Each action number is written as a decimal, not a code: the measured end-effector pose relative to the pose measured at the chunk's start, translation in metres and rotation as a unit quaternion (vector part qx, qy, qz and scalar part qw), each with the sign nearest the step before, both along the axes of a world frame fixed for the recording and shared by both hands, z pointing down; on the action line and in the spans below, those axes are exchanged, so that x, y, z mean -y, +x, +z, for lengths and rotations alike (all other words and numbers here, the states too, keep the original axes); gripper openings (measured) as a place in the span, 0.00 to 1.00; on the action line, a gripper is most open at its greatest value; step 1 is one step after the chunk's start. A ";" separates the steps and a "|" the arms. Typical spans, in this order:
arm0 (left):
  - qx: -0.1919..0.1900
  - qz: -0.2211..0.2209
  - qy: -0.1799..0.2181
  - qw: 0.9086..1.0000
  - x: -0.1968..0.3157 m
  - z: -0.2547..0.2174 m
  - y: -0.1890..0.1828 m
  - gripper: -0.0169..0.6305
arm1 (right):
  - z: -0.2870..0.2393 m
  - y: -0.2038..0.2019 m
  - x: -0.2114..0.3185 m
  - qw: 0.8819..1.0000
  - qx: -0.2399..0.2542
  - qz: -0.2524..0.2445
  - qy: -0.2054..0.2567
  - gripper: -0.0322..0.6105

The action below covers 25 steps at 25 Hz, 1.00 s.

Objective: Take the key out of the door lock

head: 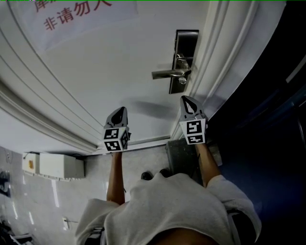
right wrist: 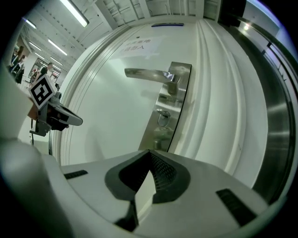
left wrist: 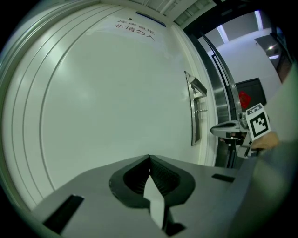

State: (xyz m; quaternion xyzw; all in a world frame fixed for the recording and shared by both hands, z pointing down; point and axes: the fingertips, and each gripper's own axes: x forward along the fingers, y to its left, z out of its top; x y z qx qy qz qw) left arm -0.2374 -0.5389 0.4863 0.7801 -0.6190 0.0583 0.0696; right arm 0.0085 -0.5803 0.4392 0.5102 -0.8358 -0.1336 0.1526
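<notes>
A white door carries a steel lock plate (head: 184, 62) with a lever handle (head: 168, 73) pointing left. The key (head: 182, 80) sits in the lock below the lever; in the right gripper view the key (right wrist: 163, 118) shows its round bow under the lever handle (right wrist: 149, 73). My right gripper (head: 189, 101) hangs a short way below the lock, shut and empty, with its jaws (right wrist: 149, 153) pointing at the plate. To the left, my left gripper (head: 122, 112) faces bare door panel, also shut and empty, the lock plate (left wrist: 195, 111) off to its right.
A paper sign with red characters (head: 76, 14) is taped high on the door. The moulded door frame (head: 224, 57) runs beside the lock, with a dark opening (head: 267, 119) beyond it. A white box (head: 55, 165) stands at the lower left.
</notes>
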 end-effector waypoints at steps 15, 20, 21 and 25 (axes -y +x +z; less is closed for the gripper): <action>-0.002 0.025 -0.003 1.000 0.004 0.004 0.012 0.05 | -0.049 0.002 0.000 0.984 -0.145 0.010 0.102 0.09; 0.001 0.043 -0.003 0.999 0.010 0.004 0.026 0.05 | -0.052 -0.003 -0.002 0.940 -0.295 0.021 0.173 0.09; 0.000 0.046 -0.003 0.999 0.011 0.004 0.029 0.05 | -0.052 -0.005 -0.002 0.927 -0.325 0.020 0.185 0.09; -0.005 0.056 -0.004 0.998 0.013 0.004 0.037 0.05 | -0.057 -0.009 -0.002 0.893 -0.393 0.014 0.219 0.09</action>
